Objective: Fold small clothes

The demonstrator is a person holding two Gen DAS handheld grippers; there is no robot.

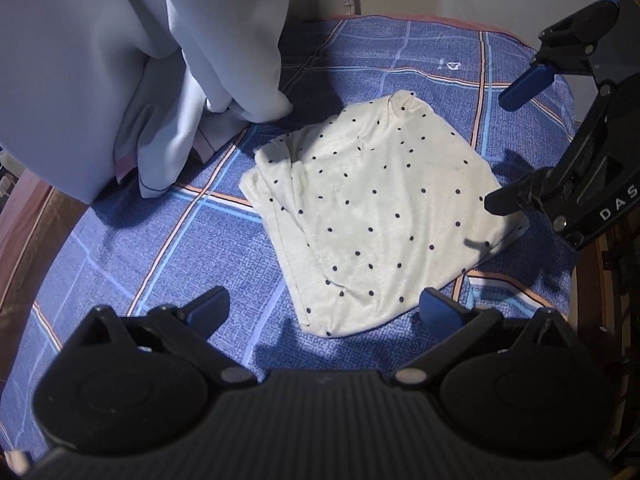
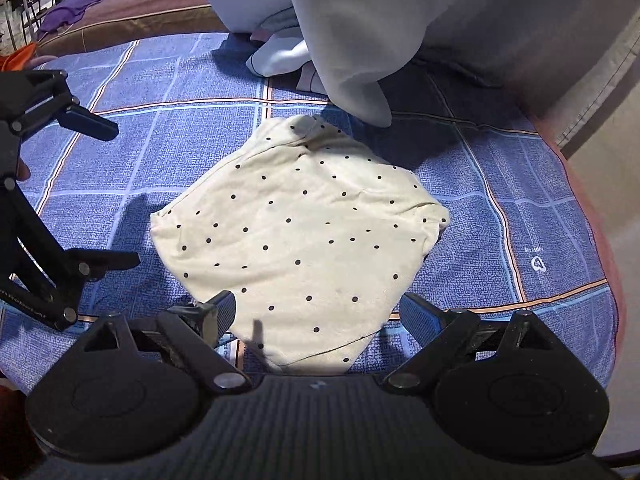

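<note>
A cream garment with dark polka dots (image 1: 372, 216) lies folded into a rough square on the blue plaid sheet (image 1: 160, 248); it also shows in the right wrist view (image 2: 300, 236). My left gripper (image 1: 324, 308) is open and empty, hovering above the garment's near corner. My right gripper (image 2: 316, 312) is open and empty, its fingers straddling the garment's near edge from above. The right gripper also shows at the right of the left wrist view (image 1: 508, 148), open beside the garment's right corner. The left gripper shows at the left of the right wrist view (image 2: 116, 196), open.
A pale grey-blue curtain (image 1: 140, 60) hangs down onto the bed just behind the garment and shows in the right wrist view (image 2: 360, 40). A brown mattress edge (image 2: 132, 12) with a purple cloth (image 2: 72, 10) lies beyond. The bed's rounded edge (image 2: 600, 240) drops off at the right.
</note>
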